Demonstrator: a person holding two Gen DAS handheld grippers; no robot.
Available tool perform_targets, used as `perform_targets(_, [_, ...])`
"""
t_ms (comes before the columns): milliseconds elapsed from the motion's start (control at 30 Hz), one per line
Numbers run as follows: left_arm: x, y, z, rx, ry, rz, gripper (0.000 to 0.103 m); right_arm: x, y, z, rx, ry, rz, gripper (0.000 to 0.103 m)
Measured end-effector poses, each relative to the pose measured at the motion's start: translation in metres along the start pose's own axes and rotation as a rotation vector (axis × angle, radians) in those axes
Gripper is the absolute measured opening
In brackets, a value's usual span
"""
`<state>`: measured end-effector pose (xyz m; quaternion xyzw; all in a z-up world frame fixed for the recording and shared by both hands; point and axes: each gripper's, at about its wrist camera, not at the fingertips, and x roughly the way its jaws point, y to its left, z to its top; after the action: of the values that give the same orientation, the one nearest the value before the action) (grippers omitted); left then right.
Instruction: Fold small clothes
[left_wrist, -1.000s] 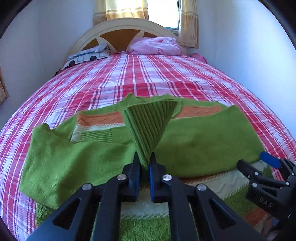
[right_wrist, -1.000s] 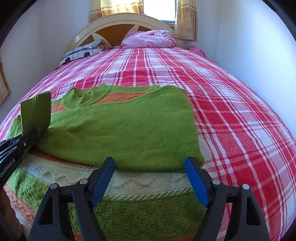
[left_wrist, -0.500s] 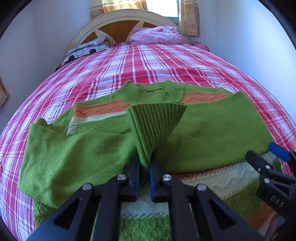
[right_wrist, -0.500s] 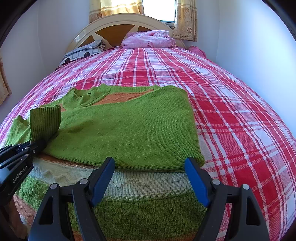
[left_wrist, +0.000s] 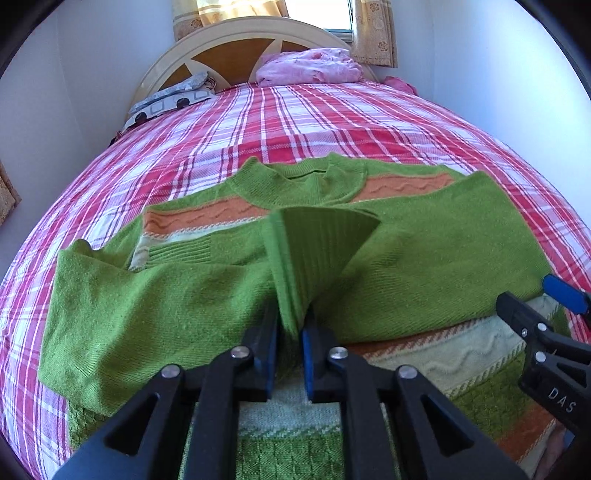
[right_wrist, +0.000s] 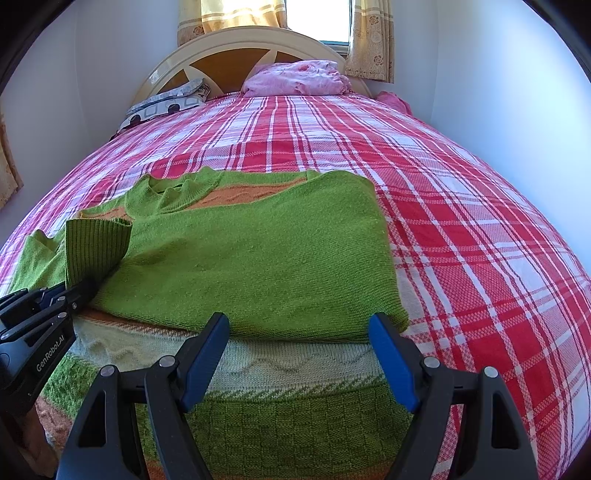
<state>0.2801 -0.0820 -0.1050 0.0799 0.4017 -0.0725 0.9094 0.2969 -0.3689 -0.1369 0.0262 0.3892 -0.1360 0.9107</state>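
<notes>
Two sleeves already lie across the green sweater (left_wrist: 424, 258) on the bed (left_wrist: 295, 129). From the left wrist, we see our left gripper (left_wrist: 290, 343), fingers just starting to part, with the ribbed cuff (left_wrist: 317, 251) between them, standing straight ahead. From the right wrist, our right gripper (right_wrist: 299, 358) is spread and empty over the near hem, the cuff far left.
</notes>
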Motion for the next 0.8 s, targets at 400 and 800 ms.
perform_targets(400, [-0.054, 0.085, -0.035, -0.201, -0.054, -0.007, 0.094, 0.001, -0.001, -0.001, 0.000, 0.003, 0.002, 0.079])
perform_targets(800, [-0.023, 0.135, -0.067, -0.345, 0.026, 0.043, 0.096, 0.008, 0.042, 0.039, 0.311, 0.079, 0.434, 0.079])
